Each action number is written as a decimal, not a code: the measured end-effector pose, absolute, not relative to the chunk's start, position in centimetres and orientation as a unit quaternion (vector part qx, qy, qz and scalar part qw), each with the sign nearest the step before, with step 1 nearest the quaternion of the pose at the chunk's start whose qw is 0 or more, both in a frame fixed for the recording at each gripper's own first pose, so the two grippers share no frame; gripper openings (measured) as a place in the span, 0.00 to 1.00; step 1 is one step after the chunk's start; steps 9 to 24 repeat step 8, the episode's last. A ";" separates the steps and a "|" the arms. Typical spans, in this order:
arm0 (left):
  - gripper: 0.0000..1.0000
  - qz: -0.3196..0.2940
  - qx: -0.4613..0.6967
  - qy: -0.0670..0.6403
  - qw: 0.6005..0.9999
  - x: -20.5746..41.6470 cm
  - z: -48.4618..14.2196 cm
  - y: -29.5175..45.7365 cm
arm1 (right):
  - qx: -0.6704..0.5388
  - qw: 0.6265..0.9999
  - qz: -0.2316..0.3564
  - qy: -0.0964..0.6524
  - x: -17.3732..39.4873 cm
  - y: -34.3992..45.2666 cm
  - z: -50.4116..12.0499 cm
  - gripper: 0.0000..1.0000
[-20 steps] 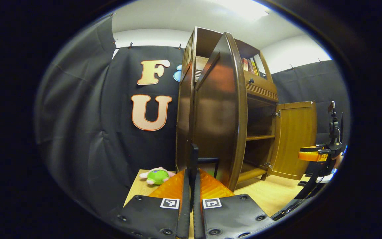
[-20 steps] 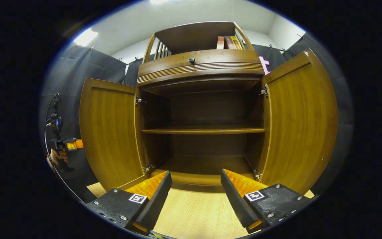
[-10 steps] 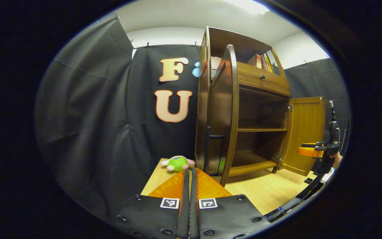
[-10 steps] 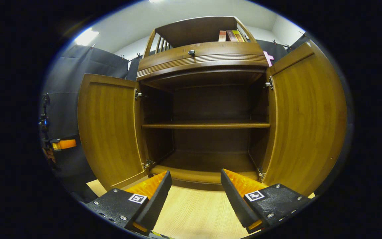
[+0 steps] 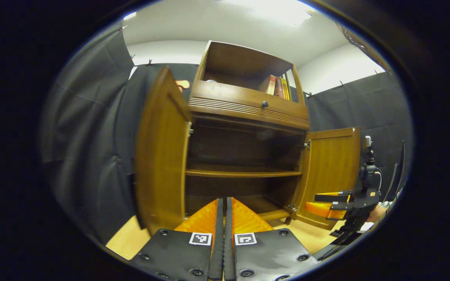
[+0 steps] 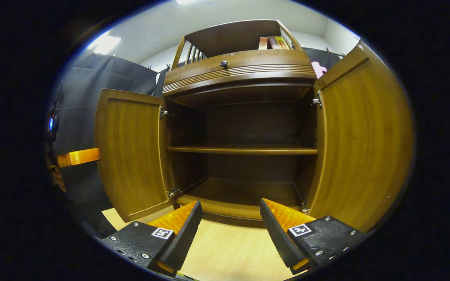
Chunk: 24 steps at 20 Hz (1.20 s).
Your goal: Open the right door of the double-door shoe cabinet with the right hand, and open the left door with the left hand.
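Note:
The brown wooden shoe cabinet (image 5: 248,113) stands with both doors swung wide. In the left gripper view its left door (image 5: 158,156) is close on the left and its right door (image 5: 332,171) is farther right. My left gripper (image 5: 223,201) is shut with nothing between its fingers, and it points at the bare lower compartment. In the right gripper view the left door (image 6: 131,156) and right door (image 6: 361,140) flank the open inside. My right gripper (image 6: 231,203) stands open in front of the cabinet's base, touching nothing. The right gripper (image 5: 328,201) also shows by the right door, and the left gripper (image 6: 78,157) beside the left door.
One shelf (image 6: 244,149) divides the inside of the cabinet. Above the doors runs a drawer with a dark knob (image 6: 223,63), and books (image 6: 272,42) stand in the top niche. The cabinet rests on a light wooden surface (image 6: 229,249). Black cloth walls close the booth.
My left gripper has backed off from the left door's handle side and turned right, so it now faces the open inside. The right gripper has hardly moved and stays open.

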<state>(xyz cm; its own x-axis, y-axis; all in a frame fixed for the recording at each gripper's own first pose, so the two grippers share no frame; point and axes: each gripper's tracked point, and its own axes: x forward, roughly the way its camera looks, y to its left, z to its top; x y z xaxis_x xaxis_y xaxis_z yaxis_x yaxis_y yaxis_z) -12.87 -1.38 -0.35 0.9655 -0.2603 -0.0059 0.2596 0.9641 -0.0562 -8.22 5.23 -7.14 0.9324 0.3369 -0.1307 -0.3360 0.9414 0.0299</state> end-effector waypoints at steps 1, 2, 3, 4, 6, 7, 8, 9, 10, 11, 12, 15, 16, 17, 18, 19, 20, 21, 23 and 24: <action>0.08 -0.123 -0.024 0.000 0.992 -11.3 -0.4 -2.5 | 0.002 0.984 0.165 0.061 -8.6 4.5 -6.8 0.92; 0.07 -0.104 -0.010 -0.008 0.995 -9.9 -0.5 -3.2 | 0.003 0.986 0.159 0.057 -9.0 3.8 -6.5 0.92; 0.08 -0.084 0.004 -0.014 0.996 -8.9 -0.8 -3.7 | 0.005 0.987 0.152 0.052 -9.5 3.1 -6.2 0.92; 0.07 -0.075 0.004 -0.015 0.997 -7.9 -1.1 -4.7 | 0.010 0.988 0.148 0.048 -10.0 2.6 -5.9 0.92; 0.08 -0.065 -0.013 -0.017 0.998 -6.7 -1.6 -6.6 | 0.020 0.989 0.142 0.042 -11.0 1.9 -5.5 0.92; 0.08 -0.062 -0.018 -0.020 0.998 -6.7 -1.5 -7.4 | 0.021 0.989 0.138 0.040 -11.5 1.6 -5.3 0.92; 0.08 -0.058 -0.019 -0.025 0.998 -6.6 -1.5 -7.9 | 0.022 0.990 0.134 0.038 -11.8 1.1 -5.2 0.92; 0.08 -0.058 -0.019 -0.025 0.998 -6.6 -1.5 -7.9 | 0.022 0.990 0.134 0.038 -11.8 1.1 -5.2 0.92; 0.08 -0.058 -0.019 -0.025 0.998 -6.6 -1.5 -7.9 | 0.022 0.990 0.134 0.038 -11.8 1.1 -5.2 0.92; 0.08 -0.058 -0.019 -0.025 0.998 -6.6 -1.5 -7.9 | 0.022 0.990 0.134 0.038 -11.8 1.1 -5.2 0.92; 0.08 -0.058 -0.019 -0.025 0.998 -6.6 -1.5 -7.9 | 0.022 0.990 0.134 0.038 -11.8 1.1 -5.2 0.92; 0.08 -0.058 -0.019 -0.025 0.998 -6.6 -1.5 -7.9 | 0.022 0.990 0.134 0.038 -11.8 1.1 -5.2 0.92; 0.08 -0.058 -0.019 -0.025 0.998 -6.6 -1.5 -7.9 | 0.022 0.990 0.134 0.038 -11.8 1.1 -5.2 0.92; 0.08 -0.058 -0.019 -0.025 0.998 -6.6 -1.5 -7.9 | 0.022 0.990 0.134 0.038 -11.8 1.1 -5.2 0.92; 0.08 -0.058 -0.019 -0.025 0.998 -6.6 -1.5 -7.9 | 0.022 0.990 0.134 0.038 -11.8 1.1 -5.2 0.92; 0.08 -0.058 -0.019 -0.025 0.998 -6.6 -1.5 -7.9 | 0.022 0.990 0.134 0.038 -11.8 1.1 -5.2 0.92; 0.08 -0.058 -0.019 -0.025 0.998 -6.6 -1.5 -7.9 | 0.022 0.990 0.134 0.038 -11.8 1.1 -5.2 0.92; 0.08 -0.058 -0.019 -0.025 0.998 -6.6 -1.5 -7.9 | 0.022 0.990 0.134 0.038 -11.8 1.1 -5.2 0.92; 0.08 -0.058 -0.019 -0.025 0.998 -6.6 -1.5 -7.9 | 0.022 0.990 0.134 0.038 -11.8 1.1 -5.2 0.92; 0.08 -0.058 -0.019 -0.025 0.998 -6.6 -1.5 -7.9 | 0.022 0.990 0.134 0.038 -11.8 1.1 -5.2 0.92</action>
